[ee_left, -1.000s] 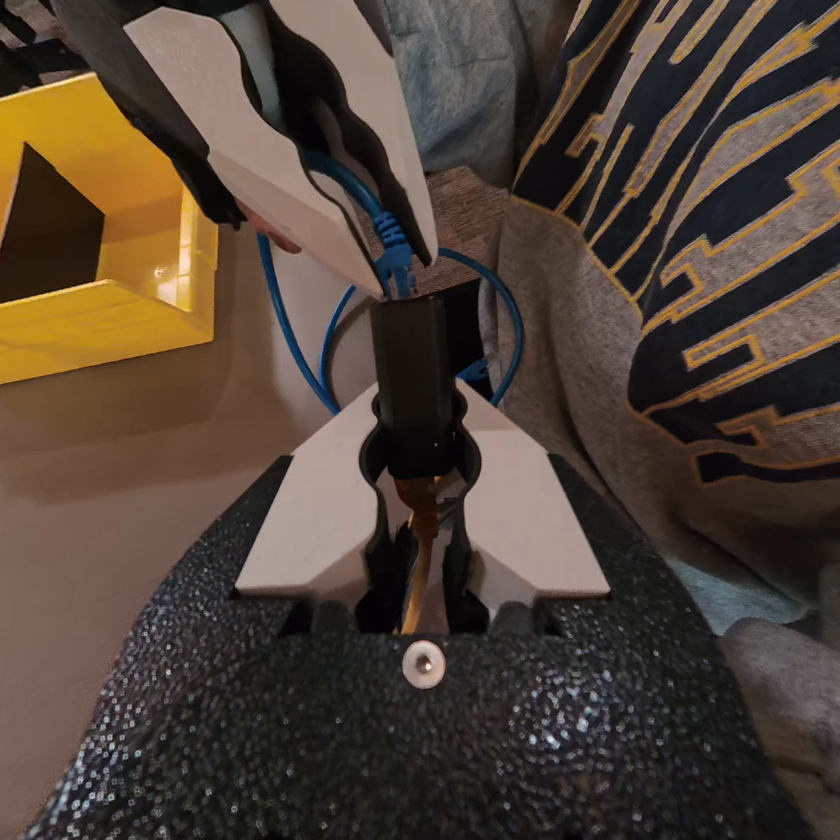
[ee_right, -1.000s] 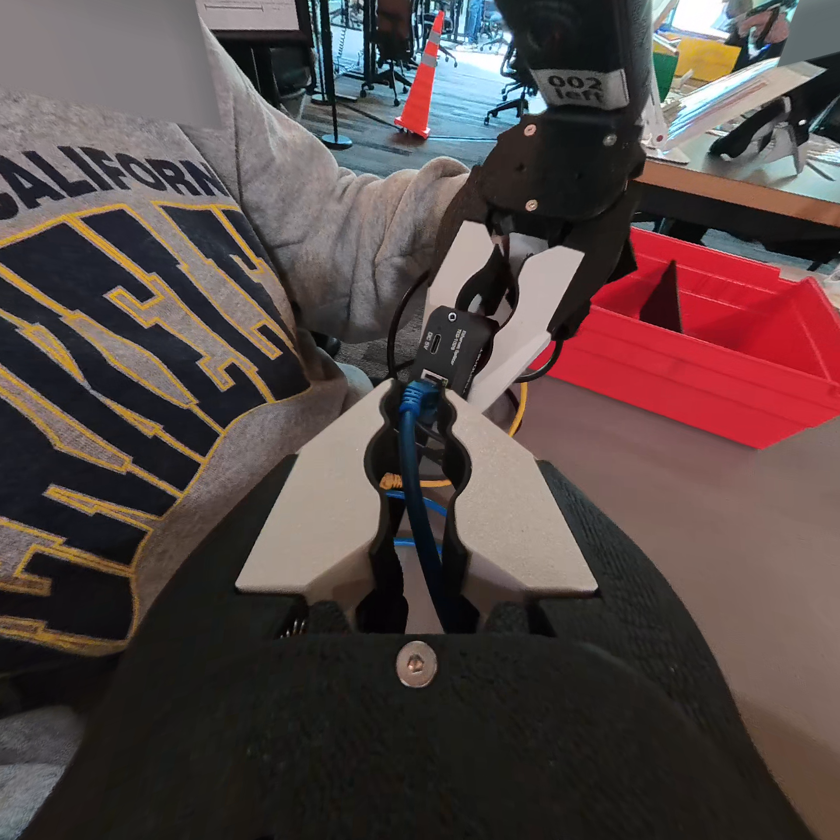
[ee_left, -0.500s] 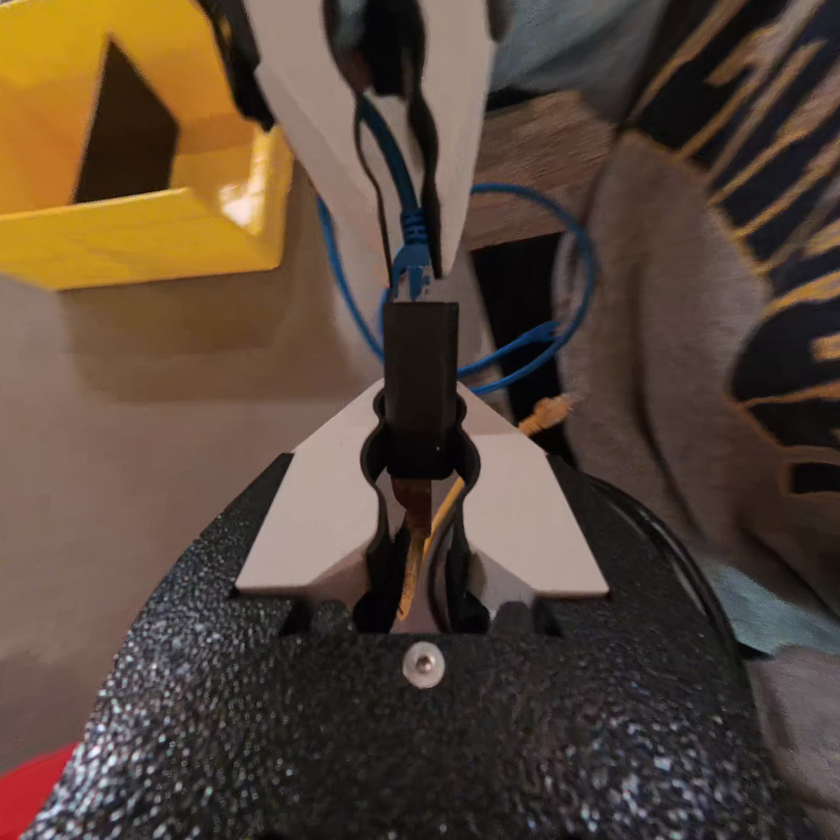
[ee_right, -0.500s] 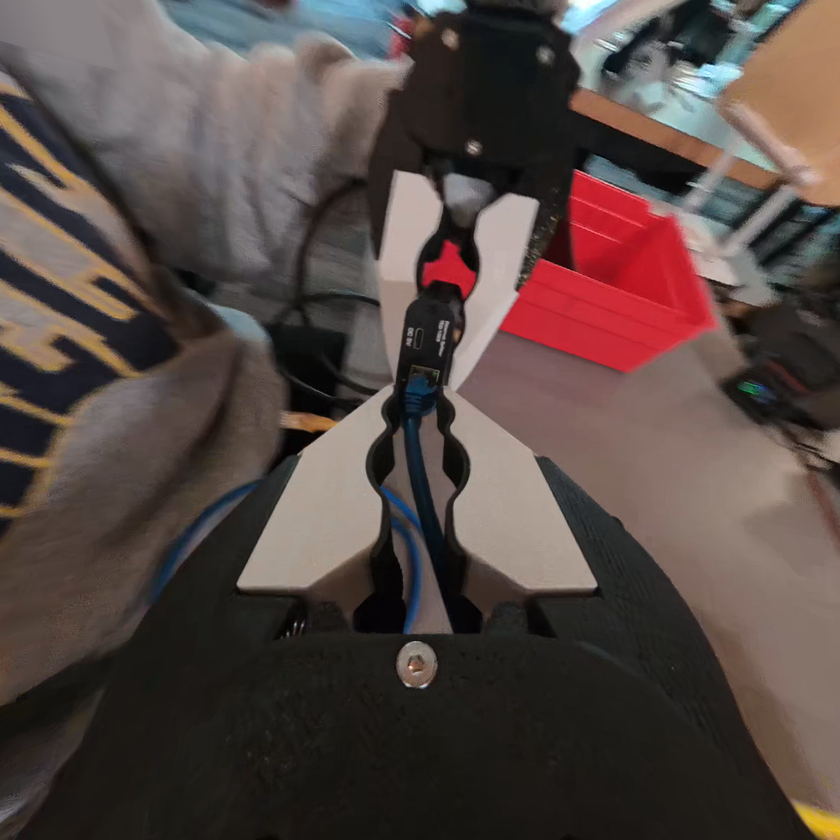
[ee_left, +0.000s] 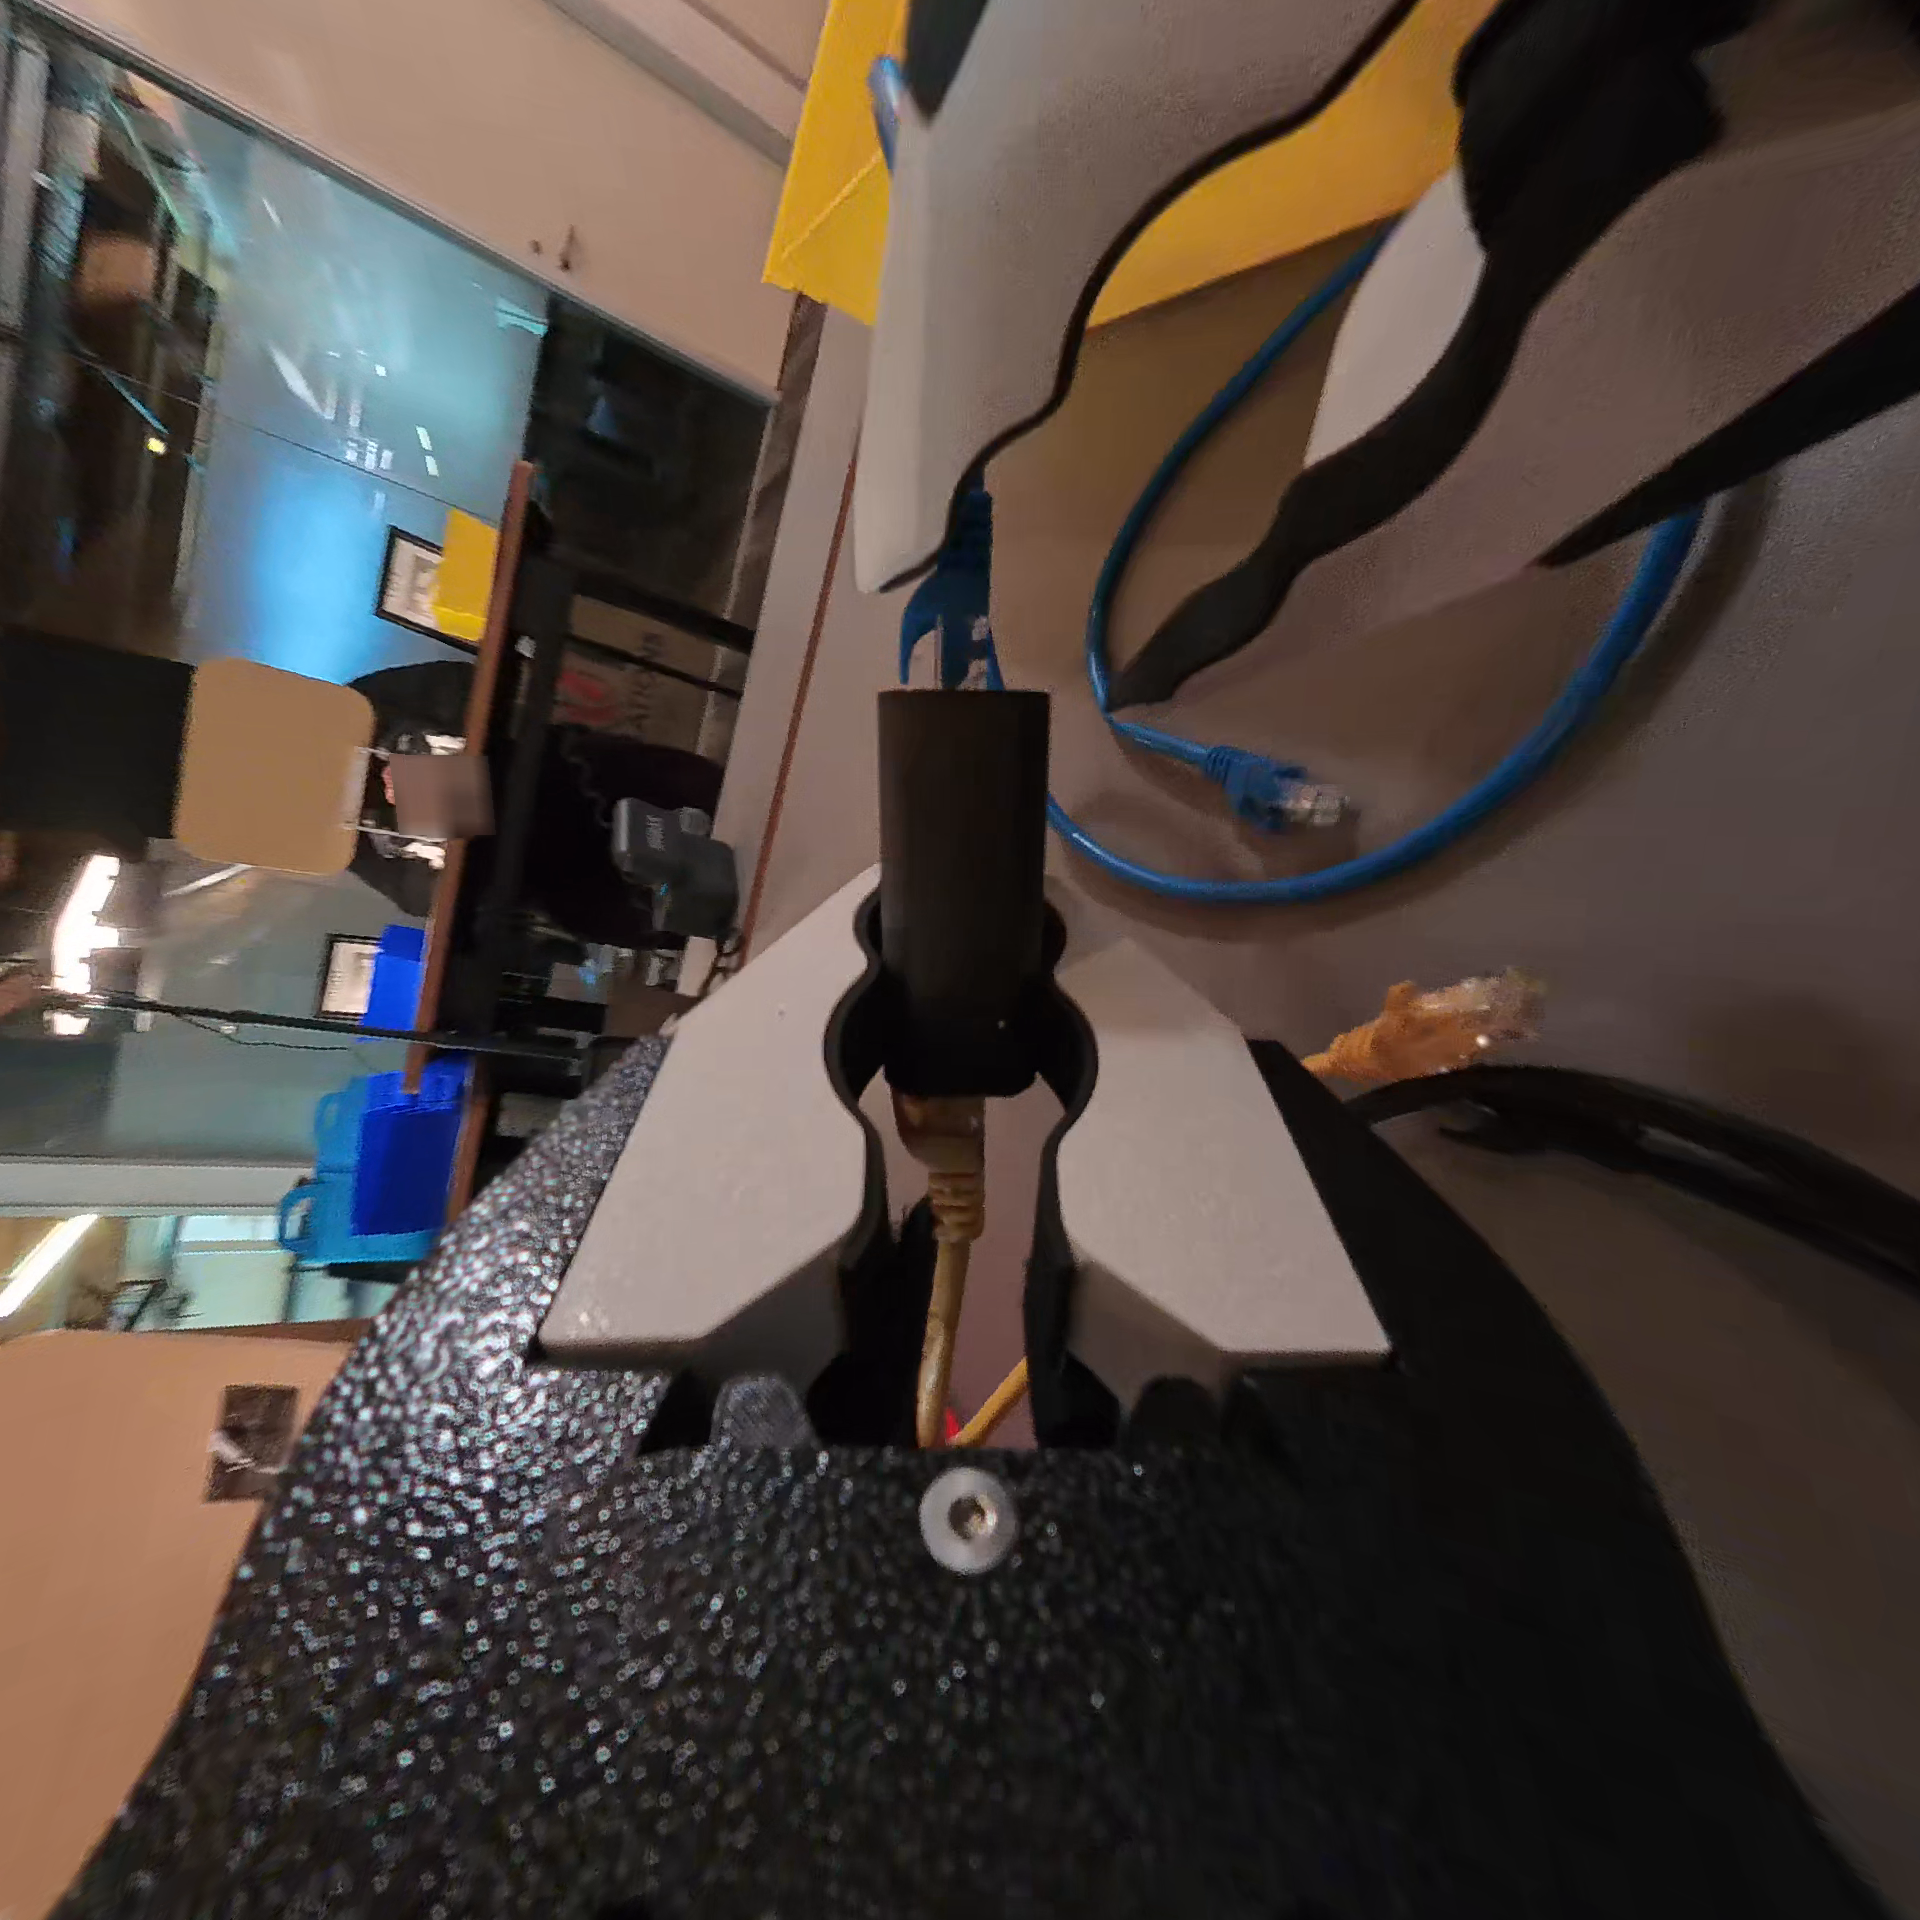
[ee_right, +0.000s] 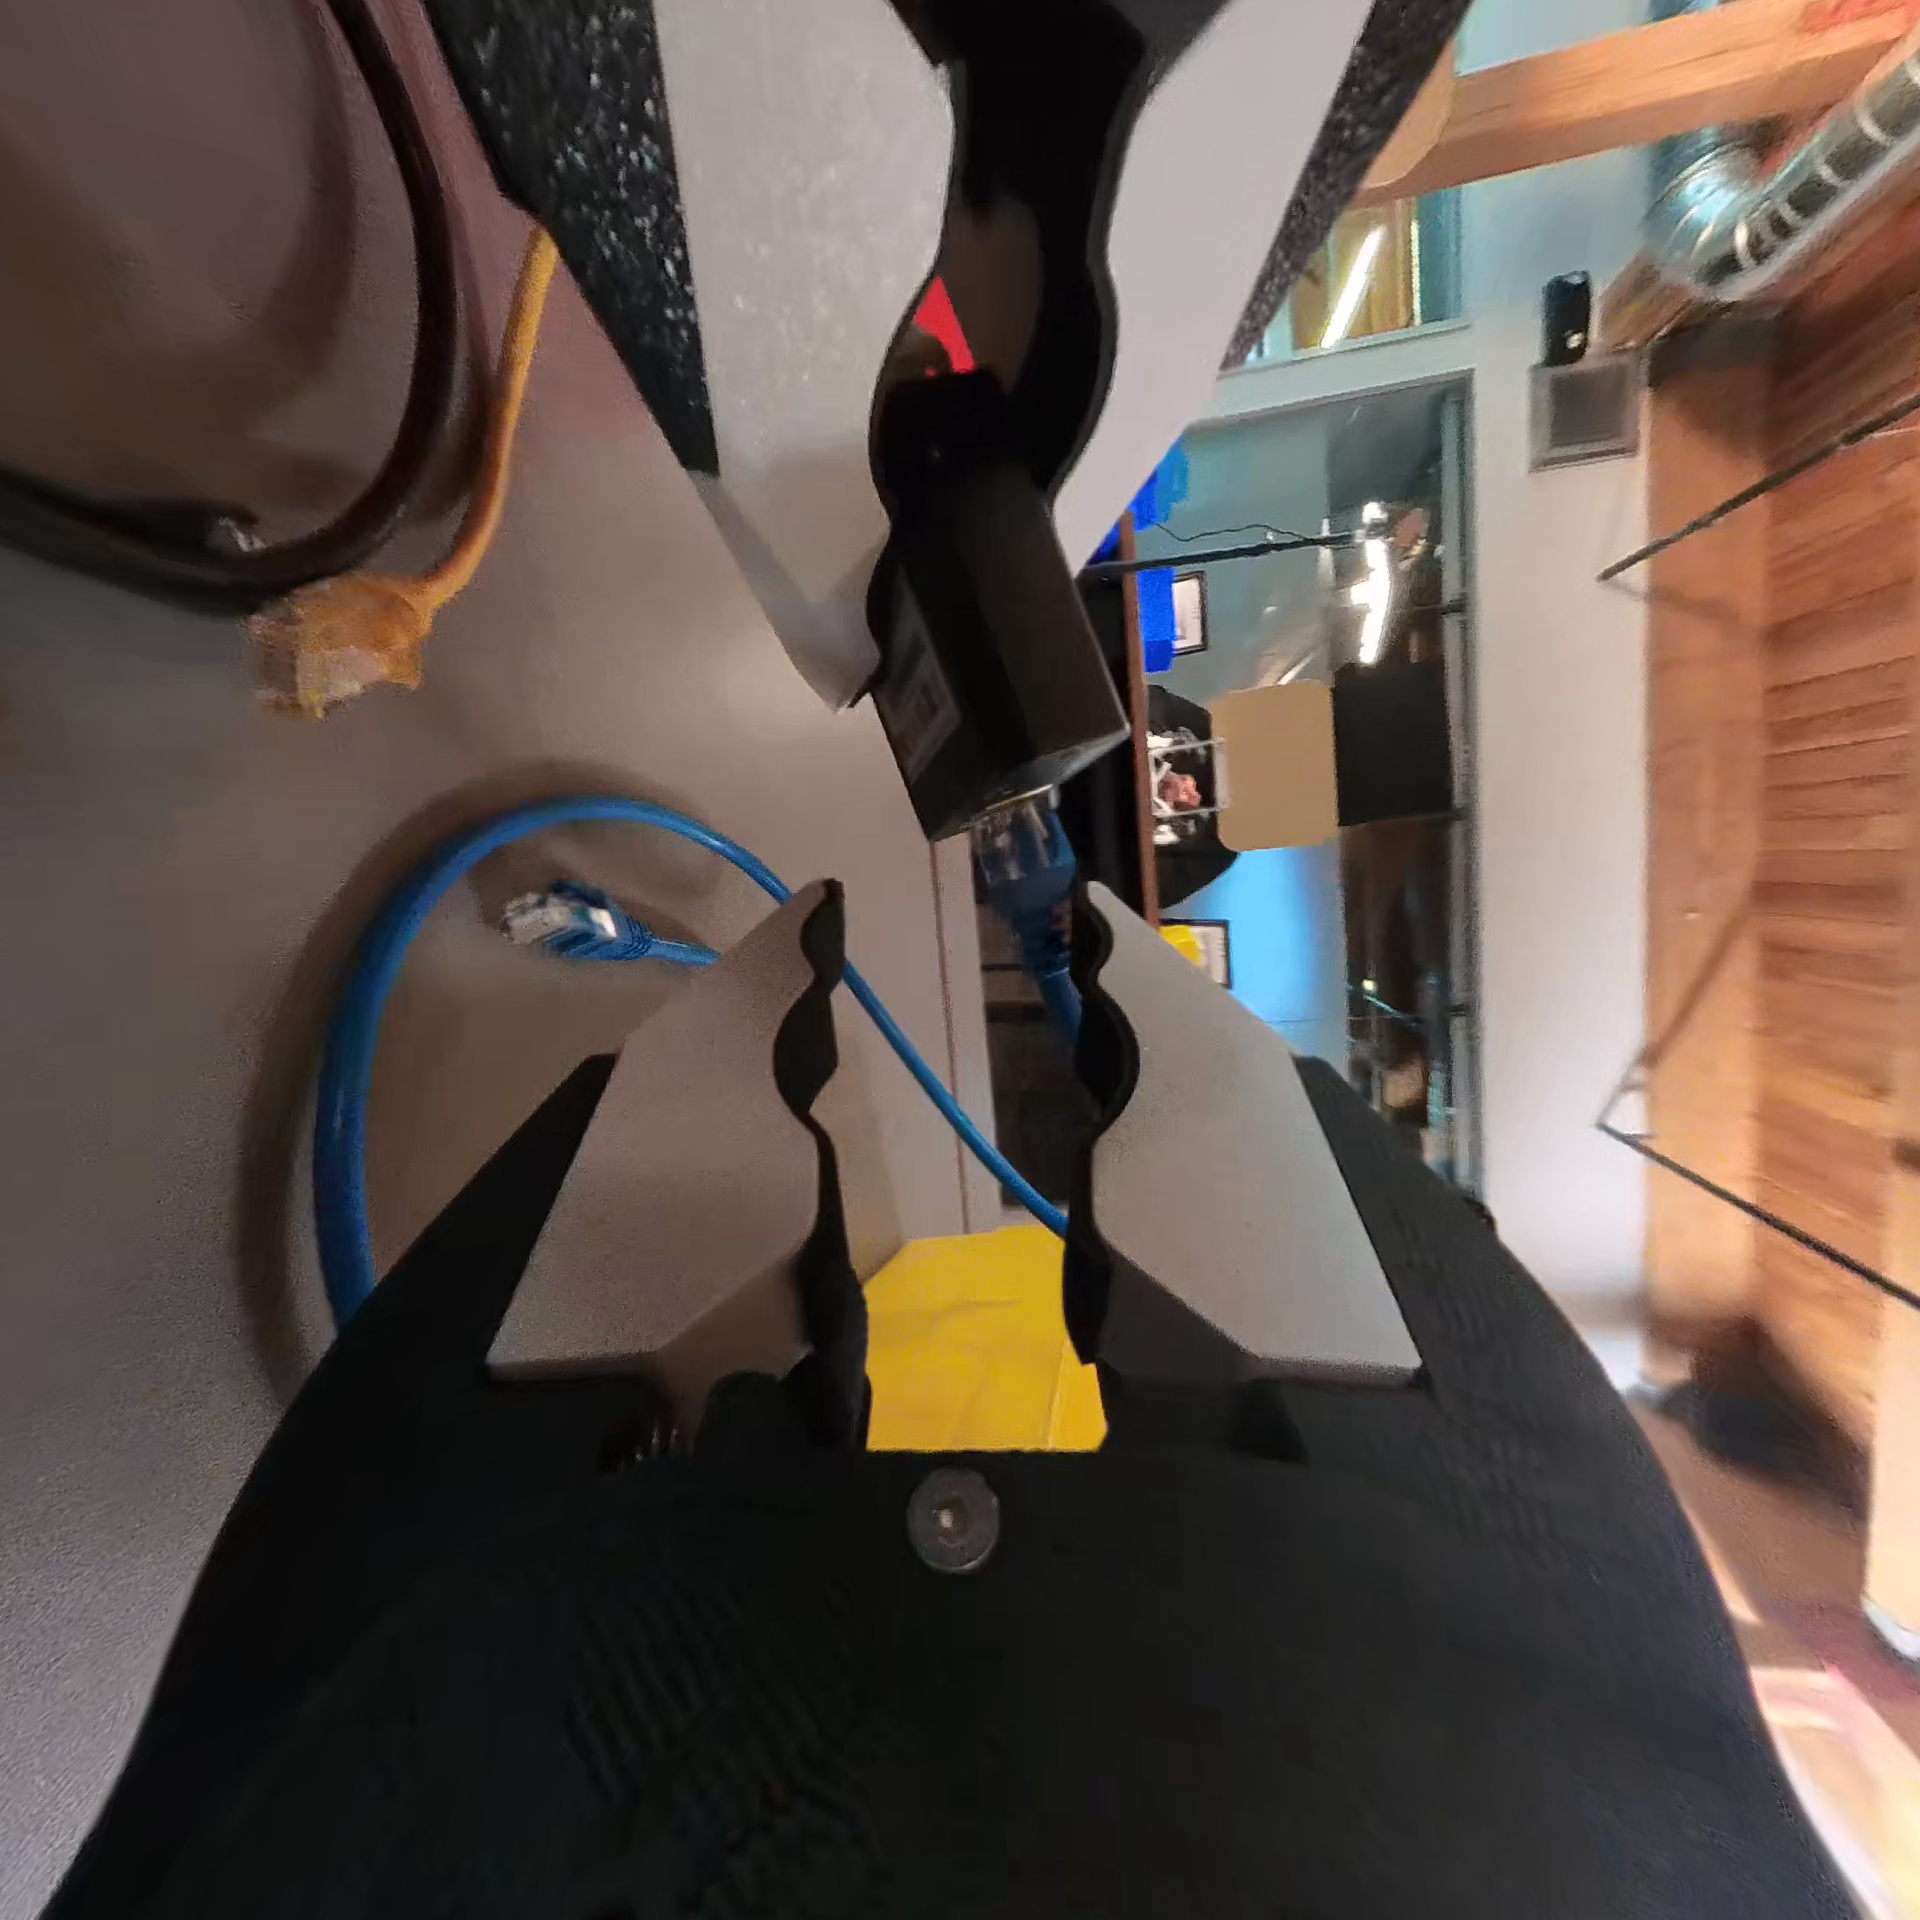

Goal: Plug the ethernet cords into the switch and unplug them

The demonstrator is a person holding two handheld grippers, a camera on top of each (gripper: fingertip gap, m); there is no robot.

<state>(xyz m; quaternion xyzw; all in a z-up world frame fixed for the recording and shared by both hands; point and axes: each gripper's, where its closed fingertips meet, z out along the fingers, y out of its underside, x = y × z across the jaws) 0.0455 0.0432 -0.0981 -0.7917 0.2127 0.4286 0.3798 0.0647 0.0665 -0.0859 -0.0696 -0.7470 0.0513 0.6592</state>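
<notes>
Between the left tongs [ee_left: 961,997], the black switch [ee_left: 961,862] sits clenched, a yellow cord [ee_left: 951,1195] plugged into its near end.

Half a second ago the right tongs [ee_right: 956,935] were clamped on the blue cord [ee_right: 1023,883]; now they stand released around it, its plug seated in the switch's far port, so that plug-in looks done and unplugging comes next. Both tools have rolled sideways, the two tongs facing tip to tip. Beyond, the cords' free ends lie on the grey bench [ee_left: 1558,935] beside a yellow bin [ee_left: 1195,239].
</notes>
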